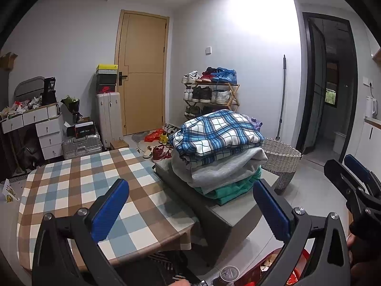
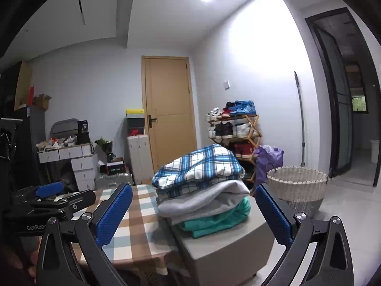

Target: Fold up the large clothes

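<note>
We see a pale-walled room with a tan door (image 1: 142, 71) at the back, a shoe rack (image 1: 210, 93) to its right and white drawers (image 1: 45, 128) at left. Nearer, the surface (image 1: 95, 186) wears a brown, blue and white checked cloth and lies bare. Beside it a grey box (image 2: 228, 245) carries 3 folded clothes (image 2: 202, 190): plaid on top, grey next, green lowest. A woven basket (image 2: 297, 186) stands right of the box. Our left claw (image 1: 190, 212) and right claw (image 2: 194, 211) both gape wide, holding nothing.
</note>
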{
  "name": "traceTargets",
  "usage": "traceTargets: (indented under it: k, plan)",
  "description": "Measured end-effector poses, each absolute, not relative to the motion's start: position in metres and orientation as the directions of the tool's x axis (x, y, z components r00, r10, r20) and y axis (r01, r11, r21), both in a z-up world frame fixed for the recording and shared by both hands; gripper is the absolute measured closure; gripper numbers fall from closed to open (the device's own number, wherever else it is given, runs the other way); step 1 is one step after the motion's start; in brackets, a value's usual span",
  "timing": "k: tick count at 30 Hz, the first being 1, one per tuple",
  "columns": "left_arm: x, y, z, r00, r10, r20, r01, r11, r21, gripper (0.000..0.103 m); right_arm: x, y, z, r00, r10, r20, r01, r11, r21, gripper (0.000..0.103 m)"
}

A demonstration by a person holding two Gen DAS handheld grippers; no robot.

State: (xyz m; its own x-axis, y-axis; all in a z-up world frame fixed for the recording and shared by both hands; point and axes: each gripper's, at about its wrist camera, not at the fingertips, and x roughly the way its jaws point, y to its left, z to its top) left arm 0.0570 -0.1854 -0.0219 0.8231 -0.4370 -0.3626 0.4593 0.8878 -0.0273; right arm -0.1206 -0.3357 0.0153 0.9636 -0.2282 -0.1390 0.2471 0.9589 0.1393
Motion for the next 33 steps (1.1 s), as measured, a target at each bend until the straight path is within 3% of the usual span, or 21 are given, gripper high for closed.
traceTargets:
  k: [33]
  plan:
    - [0.0552,-0.1894,-0.0226,0.816,-0.452,-0.36,0.479,0.878,-0.017,0.002,-0.1199,-0.338,0.0186,0.968,-0.218,-0.122,0.234,0.964,0.128,0.0]
